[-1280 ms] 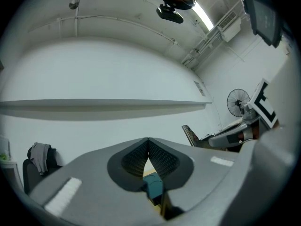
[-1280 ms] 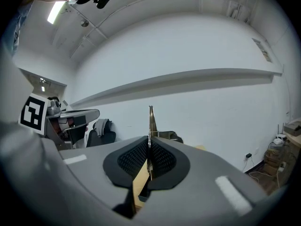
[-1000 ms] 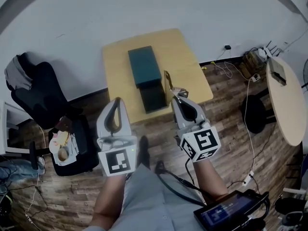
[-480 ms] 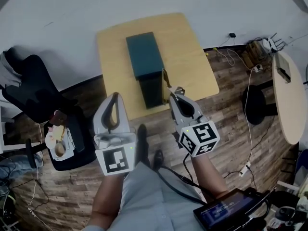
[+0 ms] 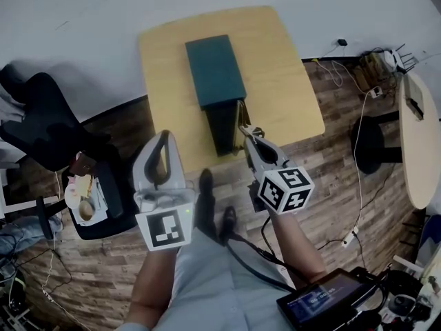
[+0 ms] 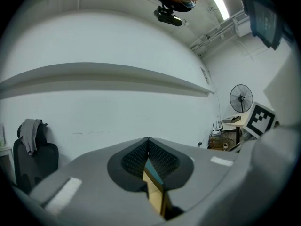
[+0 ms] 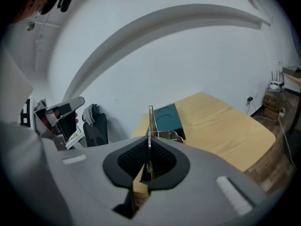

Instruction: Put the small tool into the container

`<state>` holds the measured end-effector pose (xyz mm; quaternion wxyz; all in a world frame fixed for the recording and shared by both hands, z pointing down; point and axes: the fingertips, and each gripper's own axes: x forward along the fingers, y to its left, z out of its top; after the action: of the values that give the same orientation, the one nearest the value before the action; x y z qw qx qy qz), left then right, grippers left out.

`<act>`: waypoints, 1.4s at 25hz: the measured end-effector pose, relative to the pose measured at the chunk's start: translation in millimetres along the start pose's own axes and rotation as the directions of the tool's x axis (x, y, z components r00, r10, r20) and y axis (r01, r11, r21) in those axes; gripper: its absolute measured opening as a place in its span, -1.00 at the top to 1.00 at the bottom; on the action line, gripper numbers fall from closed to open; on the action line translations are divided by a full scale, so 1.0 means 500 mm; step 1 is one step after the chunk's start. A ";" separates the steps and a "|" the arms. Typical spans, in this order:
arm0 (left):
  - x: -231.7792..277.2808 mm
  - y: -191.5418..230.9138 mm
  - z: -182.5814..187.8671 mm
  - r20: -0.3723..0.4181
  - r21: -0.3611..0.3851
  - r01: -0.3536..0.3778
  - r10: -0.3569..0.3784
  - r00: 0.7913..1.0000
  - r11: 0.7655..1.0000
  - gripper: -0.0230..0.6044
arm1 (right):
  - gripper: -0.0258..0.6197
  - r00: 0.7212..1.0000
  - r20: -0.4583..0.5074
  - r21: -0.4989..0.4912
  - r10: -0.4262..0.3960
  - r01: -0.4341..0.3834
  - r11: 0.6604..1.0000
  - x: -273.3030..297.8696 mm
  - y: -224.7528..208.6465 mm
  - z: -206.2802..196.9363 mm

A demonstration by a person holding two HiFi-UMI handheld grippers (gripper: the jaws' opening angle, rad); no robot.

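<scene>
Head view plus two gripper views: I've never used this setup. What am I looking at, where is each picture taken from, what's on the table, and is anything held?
There is no robot arm here. A person holds a two-jaw gripper in each hand. The head view comes from a camera on the person's head, looking steeply down. The left gripper shows at its left and the right gripper at its right, each carrying a marker cube. Each gripper view comes from a camera riding on that gripper, looking along its jaws. On the wooden table stands one dark green container. The right gripper's jaws are shut on the small tool, a thin metal piece sticking out past the tips, close beside the container. The left gripper's jaws are together with nothing between them.
</scene>
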<state>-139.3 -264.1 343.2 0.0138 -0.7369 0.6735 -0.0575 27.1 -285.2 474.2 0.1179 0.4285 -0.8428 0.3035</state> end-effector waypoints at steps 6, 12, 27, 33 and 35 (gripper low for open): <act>0.029 0.029 -0.025 -0.027 -0.010 0.000 -0.001 1.000 1.000 0.89 | 0.91 0.997 -0.073 0.145 -0.033 0.044 0.988 0.046 -0.036 -0.035; 0.062 0.032 -0.044 -0.040 -0.014 0.020 -0.021 0.999 1.000 0.89 | 0.91 0.990 -0.138 0.320 -0.014 0.058 0.946 0.076 -0.074 -0.063; 0.112 0.054 -0.047 -0.048 -0.036 0.033 -0.035 0.998 0.999 0.89 | 0.91 0.966 -0.256 0.390 0.022 0.083 0.917 0.123 -0.101 -0.071; 0.125 0.077 -0.043 -0.054 -0.049 0.030 -0.033 0.998 0.998 0.89 | 0.91 0.960 -0.276 0.438 0.043 0.086 0.895 0.146 -0.104 -0.072; 0.132 0.083 -0.042 -0.050 -0.049 0.029 -0.031 0.998 0.998 0.89 | 0.91 0.957 -0.287 0.458 0.051 0.090 0.884 0.154 -0.108 -0.078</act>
<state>-176.8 -332.5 364.6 -0.0216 -0.7452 0.6637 -0.0601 21.2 -335.6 562.3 0.1370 0.4035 -0.7139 0.5557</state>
